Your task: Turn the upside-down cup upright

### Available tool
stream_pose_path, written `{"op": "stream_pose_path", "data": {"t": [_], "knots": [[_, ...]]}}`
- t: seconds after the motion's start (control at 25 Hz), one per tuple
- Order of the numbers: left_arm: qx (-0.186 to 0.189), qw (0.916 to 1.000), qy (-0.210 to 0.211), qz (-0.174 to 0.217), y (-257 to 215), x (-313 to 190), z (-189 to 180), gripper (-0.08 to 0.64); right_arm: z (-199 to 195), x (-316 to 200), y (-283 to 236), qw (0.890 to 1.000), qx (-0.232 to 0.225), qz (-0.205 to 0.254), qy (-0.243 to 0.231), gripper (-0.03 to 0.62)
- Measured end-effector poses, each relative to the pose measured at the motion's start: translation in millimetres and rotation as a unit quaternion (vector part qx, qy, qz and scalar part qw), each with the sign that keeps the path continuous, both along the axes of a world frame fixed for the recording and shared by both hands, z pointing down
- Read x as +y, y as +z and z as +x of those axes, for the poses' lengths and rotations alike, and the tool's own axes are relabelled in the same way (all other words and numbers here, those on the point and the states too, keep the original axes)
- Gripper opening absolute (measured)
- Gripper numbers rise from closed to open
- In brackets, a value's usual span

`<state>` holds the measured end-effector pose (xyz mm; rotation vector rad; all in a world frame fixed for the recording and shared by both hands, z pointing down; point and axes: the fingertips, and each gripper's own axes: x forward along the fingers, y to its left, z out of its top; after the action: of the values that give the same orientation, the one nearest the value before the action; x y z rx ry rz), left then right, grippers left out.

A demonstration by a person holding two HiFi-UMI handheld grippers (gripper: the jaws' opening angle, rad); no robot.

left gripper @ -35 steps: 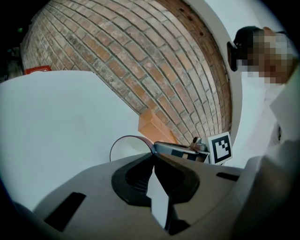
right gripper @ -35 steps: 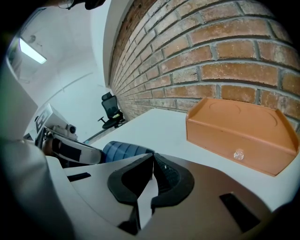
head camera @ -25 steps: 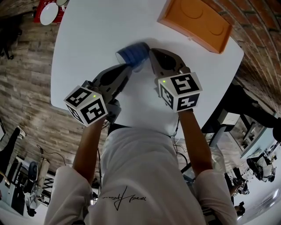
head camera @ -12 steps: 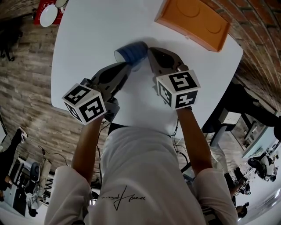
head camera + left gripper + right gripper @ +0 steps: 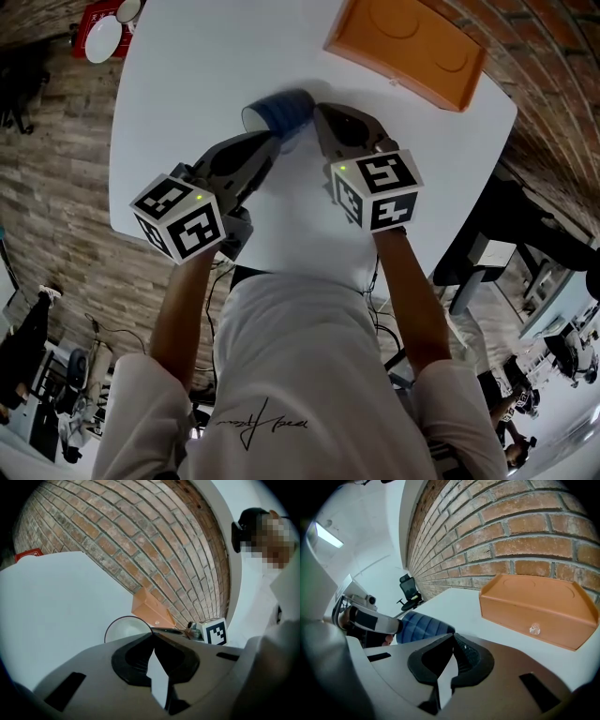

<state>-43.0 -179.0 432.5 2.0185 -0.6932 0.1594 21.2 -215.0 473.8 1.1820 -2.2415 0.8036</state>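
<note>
A blue ribbed cup (image 5: 281, 112) lies tilted on its side on the white table (image 5: 187, 75), its open mouth turned toward my left gripper (image 5: 272, 141). In the left gripper view the cup's round rim (image 5: 123, 631) runs right up to the closed tips of the left gripper (image 5: 152, 635), which looks shut on that rim. My right gripper (image 5: 319, 112) is shut and holds nothing, its tip just beside the cup's closed end. From the right gripper (image 5: 452, 637) I see the cup (image 5: 424, 626) ahead, with the left gripper (image 5: 375, 621) at the cup's far end.
An orange box (image 5: 403, 42) stands at the table's far right, close to a brick wall. A red thing with a white plate (image 5: 101, 28) sits off the far left corner. The table's near edge runs just under my grippers.
Almost nothing: the head view has shifted slightly, and both grippers and the cup keep the same pose against each other.
</note>
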Motion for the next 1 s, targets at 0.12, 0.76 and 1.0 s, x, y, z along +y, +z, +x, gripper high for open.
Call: {"op": "stream_pose_path", "data": {"t": [0.12,0.76,1.0], "knots": [[-0.003,1.0,0.007,0.003,-2,-3,3,0.021,2,0,2,1.0,-0.001,-0.001,0.003,0.021],[-0.026,0.9991,0.031,0.011,-6,-11,14,0.021,9,-1,6,1.0,-0.01,-0.007,0.012,0.021],[-0.041,0.9978,0.051,0.015,-7,-13,24,0.021,14,-1,9,1.0,-0.014,-0.01,0.017,0.021]]}}
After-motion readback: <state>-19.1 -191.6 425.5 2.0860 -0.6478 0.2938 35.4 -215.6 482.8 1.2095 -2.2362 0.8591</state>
